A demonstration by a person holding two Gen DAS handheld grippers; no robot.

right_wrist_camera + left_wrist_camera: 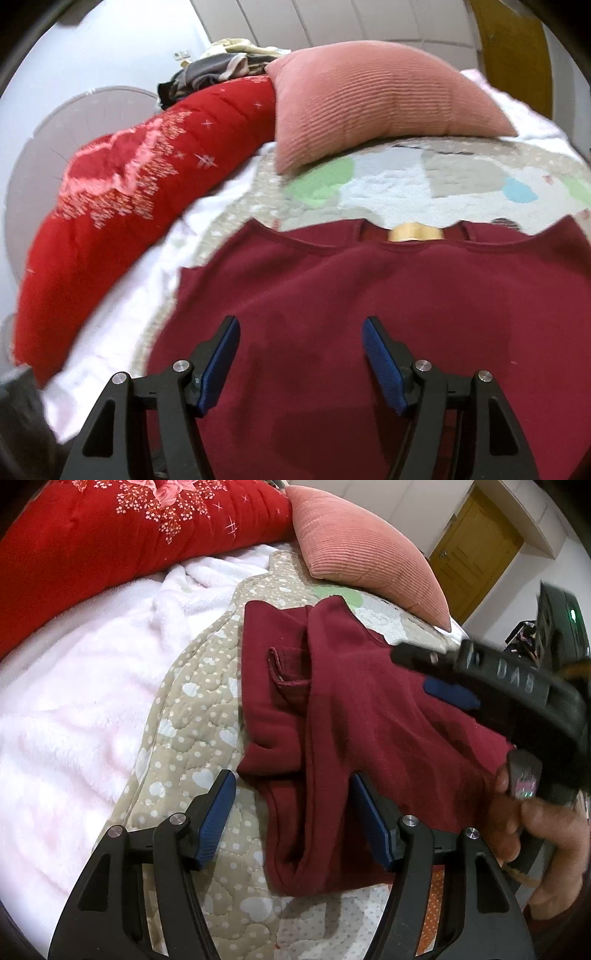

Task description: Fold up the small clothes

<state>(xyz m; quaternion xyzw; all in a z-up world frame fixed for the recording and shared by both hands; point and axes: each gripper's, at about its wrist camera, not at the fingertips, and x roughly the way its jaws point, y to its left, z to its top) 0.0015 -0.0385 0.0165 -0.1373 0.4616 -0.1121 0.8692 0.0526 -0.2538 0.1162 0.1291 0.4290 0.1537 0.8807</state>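
Sweater [369, 709] here is a maroon fleecy knit, soft and matte, lying on a bed over a quilt [192, 716] stitched with hearts and dots. In the left wrist view it's partly folded: a sleeve with a stitched cuff is tucked across the left side, and a long fold ridge runs near to far, so the long axis goes that way too. In the right wrist view the neckline with a gold label sits at the far edge, pointing at a ribbed pink pillow [384, 99].

Left of the quilt there's a fluffy pale pink blanket [74, 686] and a puffy red floral duvet [110, 535].

Left gripper [293, 801] is spread wide, blue ridged pads either side of the near hem, not squeezing anything. Right gripper [301, 352] is wide too, over the cloth, nothing between its pads.
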